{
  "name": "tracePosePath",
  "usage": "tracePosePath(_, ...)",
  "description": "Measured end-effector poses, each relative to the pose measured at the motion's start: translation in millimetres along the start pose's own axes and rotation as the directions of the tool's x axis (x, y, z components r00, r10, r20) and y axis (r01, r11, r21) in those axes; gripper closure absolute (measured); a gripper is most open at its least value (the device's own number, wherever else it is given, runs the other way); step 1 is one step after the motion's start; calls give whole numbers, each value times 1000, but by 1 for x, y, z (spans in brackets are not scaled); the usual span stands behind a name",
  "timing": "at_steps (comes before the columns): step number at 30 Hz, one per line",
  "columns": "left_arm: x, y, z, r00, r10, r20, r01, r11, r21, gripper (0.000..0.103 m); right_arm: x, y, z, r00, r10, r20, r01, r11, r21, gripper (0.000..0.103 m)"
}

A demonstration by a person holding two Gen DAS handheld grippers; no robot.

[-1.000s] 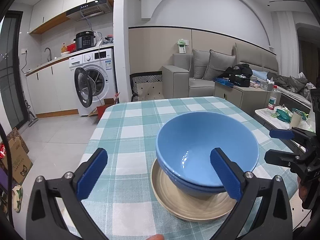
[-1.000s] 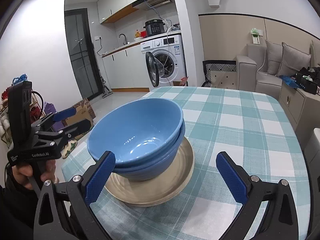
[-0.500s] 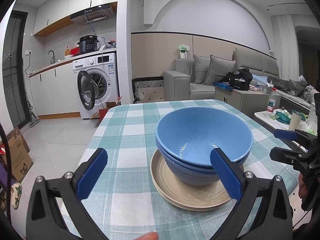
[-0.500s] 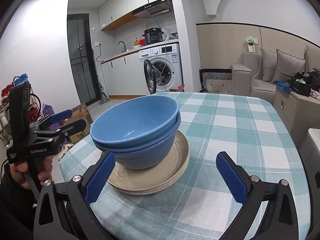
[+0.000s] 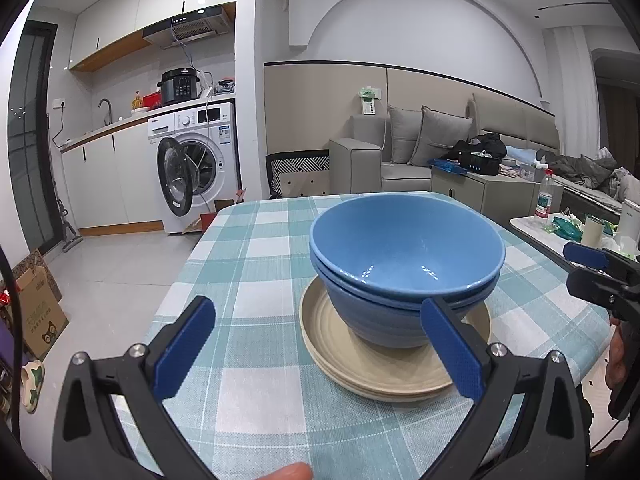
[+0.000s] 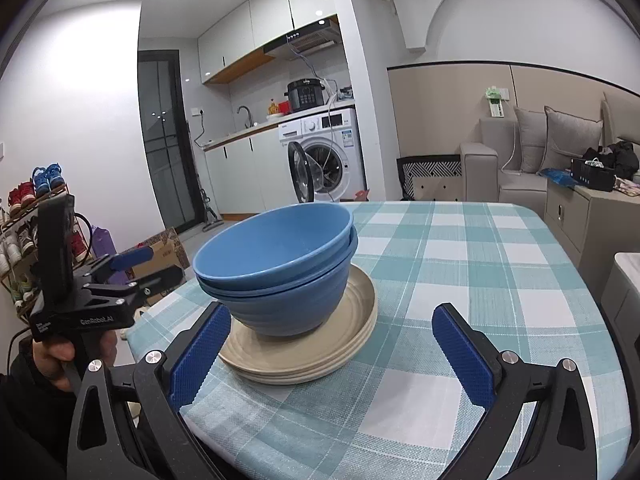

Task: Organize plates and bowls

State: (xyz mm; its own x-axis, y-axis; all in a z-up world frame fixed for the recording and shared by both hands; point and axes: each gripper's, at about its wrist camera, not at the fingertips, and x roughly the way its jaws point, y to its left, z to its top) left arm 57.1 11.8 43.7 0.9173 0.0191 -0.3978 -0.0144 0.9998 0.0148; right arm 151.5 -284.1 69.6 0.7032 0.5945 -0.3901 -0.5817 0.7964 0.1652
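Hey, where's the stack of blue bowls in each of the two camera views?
Left wrist view: the blue bowls sit right of centre, on the beige plates, partly behind the left tool's right finger.
Right wrist view: the blue bowls sit left of centre, just above the right tool's left finger.
Shared landmark: the washing machine with its door open, behind the table.

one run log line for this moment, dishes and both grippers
two nested blue bowls on stacked beige plates | checked tablecloth | left gripper open, empty | right gripper open, empty
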Motion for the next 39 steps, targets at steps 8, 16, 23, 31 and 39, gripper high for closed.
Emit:
tracePosePath(8,-1,-2,-9,1000,-5,-3,5,1000,-6,0,-5,11,-5,1000,8,10,-8,1000,-24,0)
tracePosePath(16,-2,1,-14,1000,-3,-7,3,1000,-17,0,-3,12,-8,1000,2,11,-2,1000,-28,0)
tracePosePath(23,-1,-2,-17,1000,-2,-12,2,1000,-11,0,-4,12,-11,1000,-1,19,1,999,-39,0)
tracePosePath(31,-3,-4,-19,1000,-2,-9,1,1000,-5,0,-7,12,-11,1000,0,26,1,999,-45,0)
tracePosePath(39,-3,-5,-19,1000,-5,-8,5,1000,-4,0,-8,13,-11,999,4,34,-3,999,-51,0)
